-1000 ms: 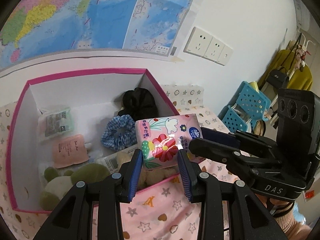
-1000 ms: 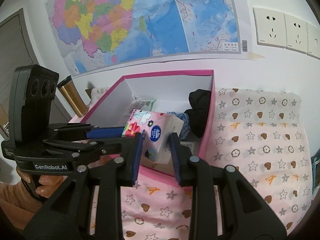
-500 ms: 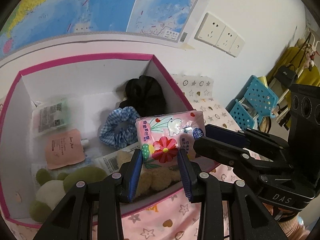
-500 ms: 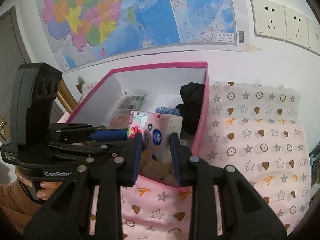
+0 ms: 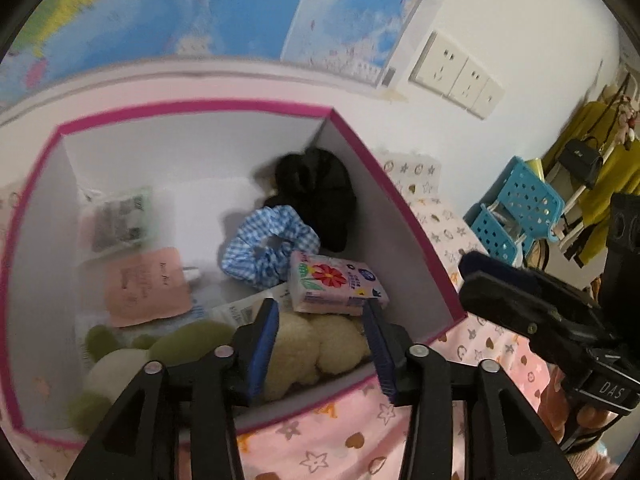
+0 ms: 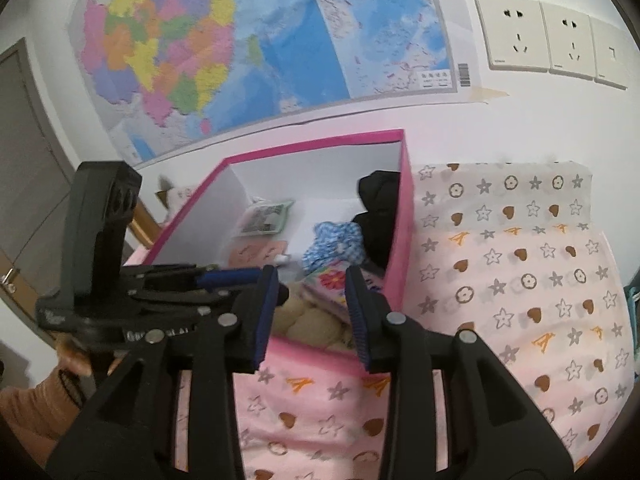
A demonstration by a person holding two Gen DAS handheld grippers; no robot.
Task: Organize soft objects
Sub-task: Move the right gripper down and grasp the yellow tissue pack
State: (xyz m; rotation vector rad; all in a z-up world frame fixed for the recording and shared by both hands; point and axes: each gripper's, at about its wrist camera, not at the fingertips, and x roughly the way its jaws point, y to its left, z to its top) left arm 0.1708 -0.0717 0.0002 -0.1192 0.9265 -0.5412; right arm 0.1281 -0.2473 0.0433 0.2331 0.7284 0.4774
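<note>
From the left wrist: the left tongs (image 5: 322, 320) are spread wide and hold nothing. One pink tissue pack with a red flower (image 5: 336, 284) lies loose in the pink-edged white cardboard box (image 5: 404, 220), on top of one fluffy cream plush toy (image 5: 316, 344). Also inside are one blue checked scrunchie (image 5: 268, 248), one black cloth bundle (image 5: 320, 196), one green and white plush toy (image 5: 120, 364) and two flat packets. The right tongs' handle reads "DAS".

From the right wrist: the right tongs (image 6: 312, 296) are spread too, empty, above the box's near edge. The desk's pink cloth with stars and hearts (image 6: 520, 280) lies under the box. Three white wall sockets (image 6: 552, 40) sit beside one big map.
</note>
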